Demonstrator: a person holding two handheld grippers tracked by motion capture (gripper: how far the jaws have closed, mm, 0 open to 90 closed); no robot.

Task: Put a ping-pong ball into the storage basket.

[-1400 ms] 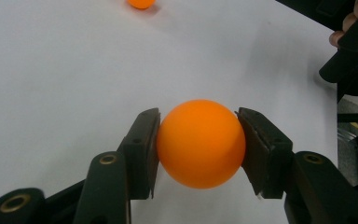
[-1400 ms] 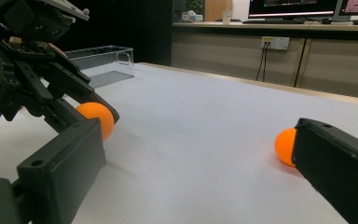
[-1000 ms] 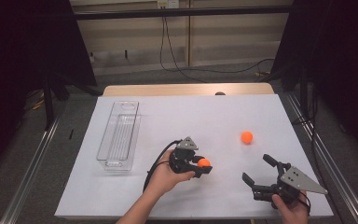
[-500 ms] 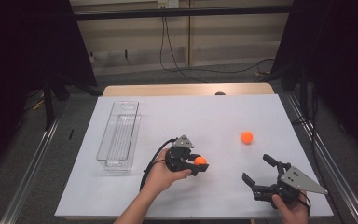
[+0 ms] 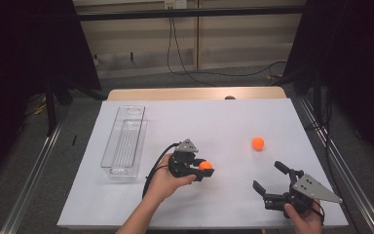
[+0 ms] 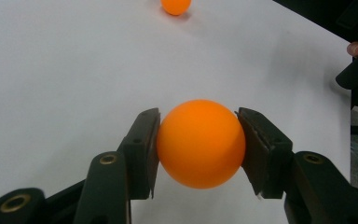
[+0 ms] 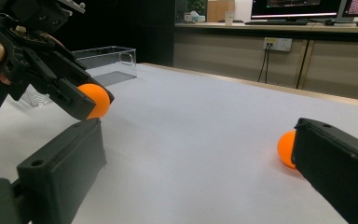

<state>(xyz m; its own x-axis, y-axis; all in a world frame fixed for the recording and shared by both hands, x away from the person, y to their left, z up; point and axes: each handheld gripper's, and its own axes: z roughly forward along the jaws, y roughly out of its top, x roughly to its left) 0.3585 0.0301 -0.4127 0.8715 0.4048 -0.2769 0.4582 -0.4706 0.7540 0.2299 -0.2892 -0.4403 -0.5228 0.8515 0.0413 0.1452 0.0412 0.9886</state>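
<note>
Left gripper (image 6: 198, 144): pinching orange ball (image 6: 200, 142) across widest part, low over white table (image 5: 224, 122). Likely light, smooth, hard shell, slippery; needs centred, gentle grip. Right gripper (image 5: 271, 181): spread, idle.

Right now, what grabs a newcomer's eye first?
An orange ball clamped in the left hand-held gripper, just off the white table near its middle. A second orange ball lies loose to the right; a clear tray sits at left.
</note>
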